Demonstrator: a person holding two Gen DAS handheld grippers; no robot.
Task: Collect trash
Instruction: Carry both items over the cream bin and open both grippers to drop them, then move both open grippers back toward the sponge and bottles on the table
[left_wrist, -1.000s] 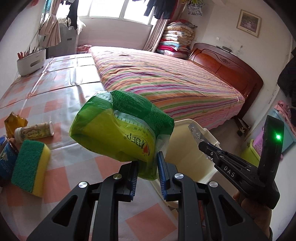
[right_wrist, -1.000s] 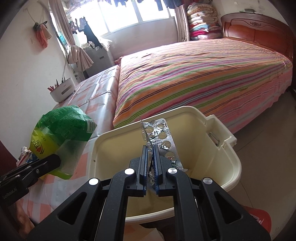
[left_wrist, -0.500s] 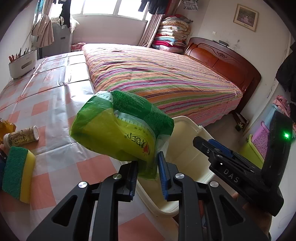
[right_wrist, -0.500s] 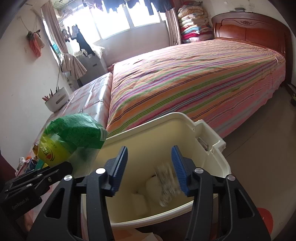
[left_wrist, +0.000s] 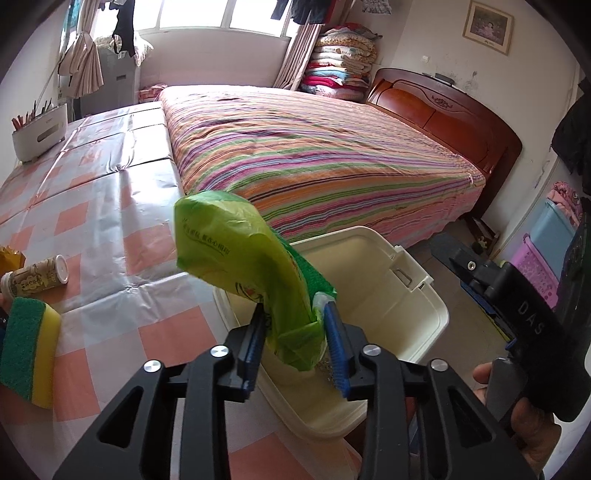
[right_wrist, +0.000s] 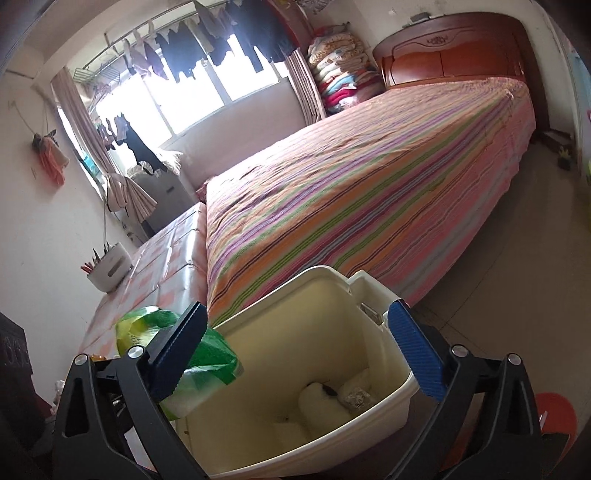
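My left gripper (left_wrist: 295, 339) has the green bag (left_wrist: 243, 266) between its blue pads (left_wrist: 336, 347). The jaws are easing apart: the left pad lies against the bag's lower end, and the right pad sits just beside it, with the wrapper's clear edge bunched at its tip. I cannot tell whether that right pad touches the bag. The bag rises up and to the left from my fingers, its top end curling over, and its lower end hangs over the near rim of the cream bin (left_wrist: 424, 295).

My right gripper (right_wrist: 295, 354) is spread wide and opening, with nothing between its pads (right_wrist: 417, 354). Through the gap I look down into the bin (right_wrist: 402, 387), where a few pale scraps (right_wrist: 332, 402) lie on the bottom. The bag (right_wrist: 207, 350) shows at the bin's left rim, partly behind my left finger.

The bin stands at the corner of the checked table (left_wrist: 110, 229), just beside the striped bed (left_wrist: 332, 162). On the table's left side lie a sponge (left_wrist: 27, 354) and, beyond it, a small bottle (left_wrist: 35, 275) on its side, both well apart from the bin. A white holder (left_wrist: 38, 131) stands at the table's far end. A hand (left_wrist: 517, 417) grips the right tool's handle at the right edge of the left view.
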